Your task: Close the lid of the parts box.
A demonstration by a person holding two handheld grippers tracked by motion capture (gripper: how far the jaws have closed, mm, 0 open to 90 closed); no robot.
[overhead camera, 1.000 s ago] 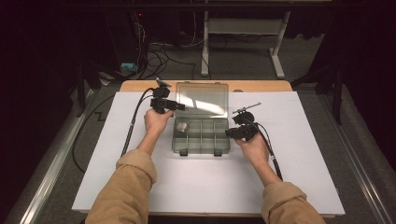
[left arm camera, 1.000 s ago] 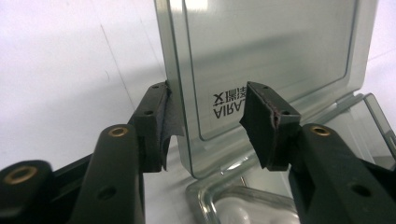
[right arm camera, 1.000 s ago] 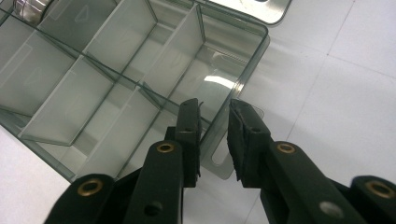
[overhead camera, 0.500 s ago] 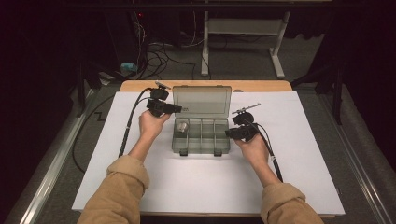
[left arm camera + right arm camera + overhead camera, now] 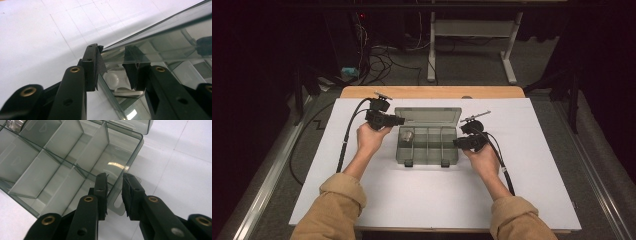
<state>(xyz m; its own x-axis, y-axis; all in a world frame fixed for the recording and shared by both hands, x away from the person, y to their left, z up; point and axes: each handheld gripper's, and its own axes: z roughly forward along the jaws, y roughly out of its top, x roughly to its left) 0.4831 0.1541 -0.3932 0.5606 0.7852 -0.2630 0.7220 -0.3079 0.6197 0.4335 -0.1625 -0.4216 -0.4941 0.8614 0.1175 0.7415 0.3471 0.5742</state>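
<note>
A smoky clear compartment box point(image 5: 427, 161) lies mid-table on white paper, its hinged lid point(image 5: 428, 115) standing up at the back. My left gripper point(image 5: 401, 120) is at the lid's left end. Its jaws have just been closing and now pinch the lid point(image 5: 162, 42) at its corner, left gripper point(image 5: 115, 67) with one pad on each side. My right gripper point(image 5: 456, 142) is at the box's right side. The right gripper point(image 5: 115, 192) has one pad inside and one outside the side wall point(image 5: 125, 162), shut on it. A small metal cylinder point(image 5: 406, 135) sits in the back left compartment point(image 5: 15, 125).
White paper point(image 5: 432, 200) covers the table, with a wooden edge point(image 5: 432, 92) at the back. Two latches point(image 5: 409, 162) stick out from the box's front. Each gripper trails a black cable point(image 5: 346, 145) toward the person. Desk legs and cables lie on the dark floor beyond.
The lid, lying back flat a second ago, now stands more upright. My left gripper has moved back and right to the lid's left end. The right gripper has kept still.
</note>
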